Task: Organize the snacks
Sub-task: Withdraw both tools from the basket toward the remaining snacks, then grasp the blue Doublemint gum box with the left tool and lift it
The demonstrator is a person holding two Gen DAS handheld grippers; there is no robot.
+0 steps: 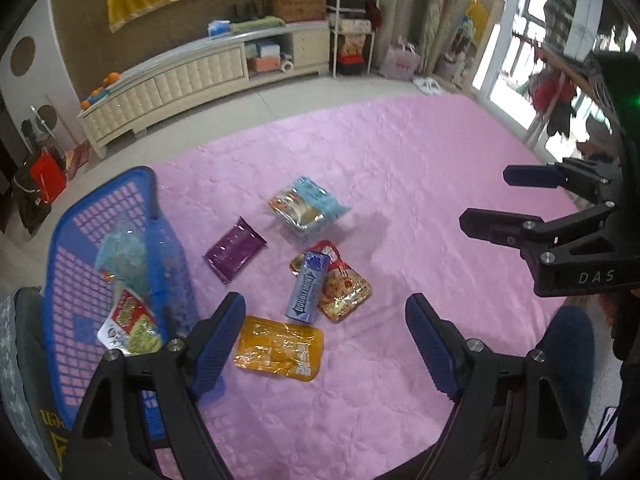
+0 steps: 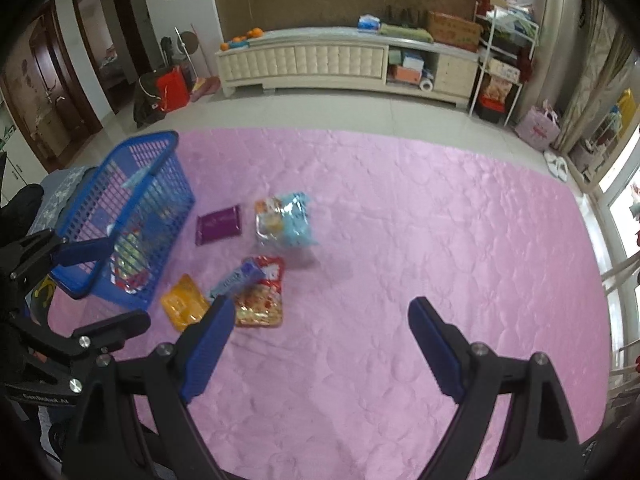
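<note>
One blue basket [image 1: 120, 248] and five loose snack packets [image 1: 234, 254].

Left gripper [image 1: 326, 344] and right gripper [image 2: 322, 346] angled downward (fingers spread, empty).

A blue plastic lattice basket [image 1: 116, 248] is seen standing at the left edge of the pink quilted cover, and packets are already held inside it: a pale blue crinkled one [image 1: 122, 258] and a red-and-green one [image 1: 132, 326]. Five snacks are laid flat on the cover just beside the basket. A purple packet [image 1: 235, 255] is placed nearest the basket wall, and a light blue and silver bag [image 1: 306, 209] lies beyond it. A blue stick pack [image 1: 307, 288] is rested across a red-and-orange pouch [image 1: 344, 290], touching it. An orange-yellow pouch [image 1: 280, 347] is set closest to the viewer.
</note>
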